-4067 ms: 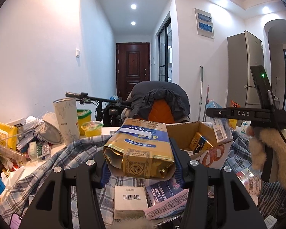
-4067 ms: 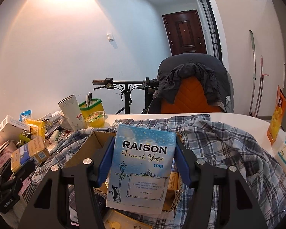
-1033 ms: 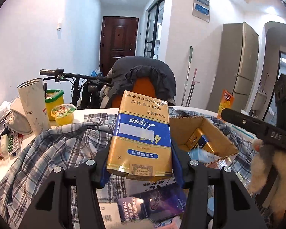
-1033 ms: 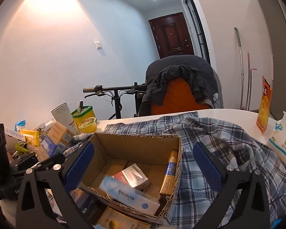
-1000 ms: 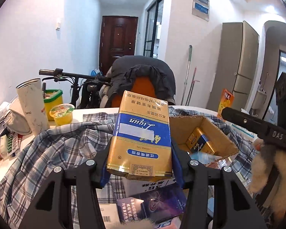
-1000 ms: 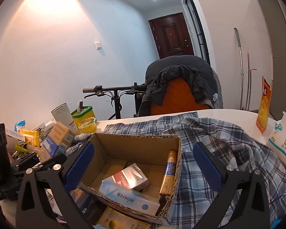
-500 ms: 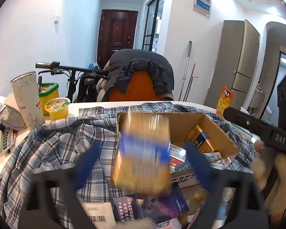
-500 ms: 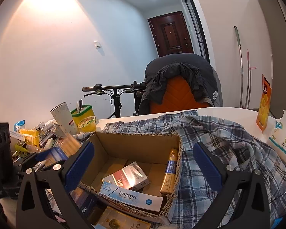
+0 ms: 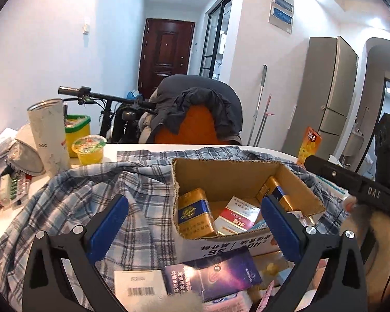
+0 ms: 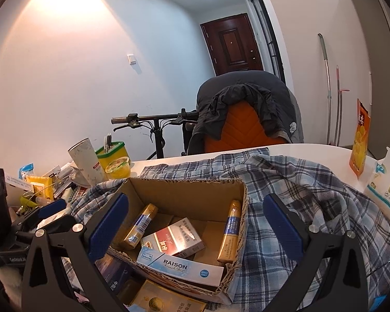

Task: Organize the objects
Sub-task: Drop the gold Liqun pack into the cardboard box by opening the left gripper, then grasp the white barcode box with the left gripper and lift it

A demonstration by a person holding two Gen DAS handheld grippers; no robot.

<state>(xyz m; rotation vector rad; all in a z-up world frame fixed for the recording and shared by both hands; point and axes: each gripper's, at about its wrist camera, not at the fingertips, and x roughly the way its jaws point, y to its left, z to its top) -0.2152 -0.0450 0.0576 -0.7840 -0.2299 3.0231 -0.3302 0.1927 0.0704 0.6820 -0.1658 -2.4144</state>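
Left gripper [image 9: 193, 222] has its blue pads spread wide, nothing between them — it hangs over the near edge of the cardboard box [image 9: 221, 175]. Right gripper [image 10: 195, 219] is likewise wide apart and empty, poised above the same box from the other side.

Box sits on a blue plaid shirt [image 9: 91, 200] spread over the white tabletop [image 10: 312, 148]. Inside the box: a gold-and-blue carton [image 9: 196, 217] standing upright against the left wall, a second gold-and-blue carton [image 9: 277, 191] leaning at the right wall, a red-and-white pack [image 9: 238, 218] lying flat between them, and a pale blue RAISON box [image 10: 179, 262] lying along the near wall in the right wrist view.

Outside the box, just in front of it in the left wrist view — a dark purple pack [image 9: 213, 273] and a white box with a barcode [image 9: 139, 284].

Left side of the tabletop: white tumbler [image 9: 49, 140], yellow tub with green rim [image 9: 76, 134], yellow jelly cup [image 9: 89, 149], pile of small packets beside them. Orange snack bag [image 10: 361, 148] stands upright at the right edge. Behind the tabletop, an orange chair [image 10: 243, 132] with a dark jacket draped over it, and a bicycle handlebar [image 10: 148, 119].
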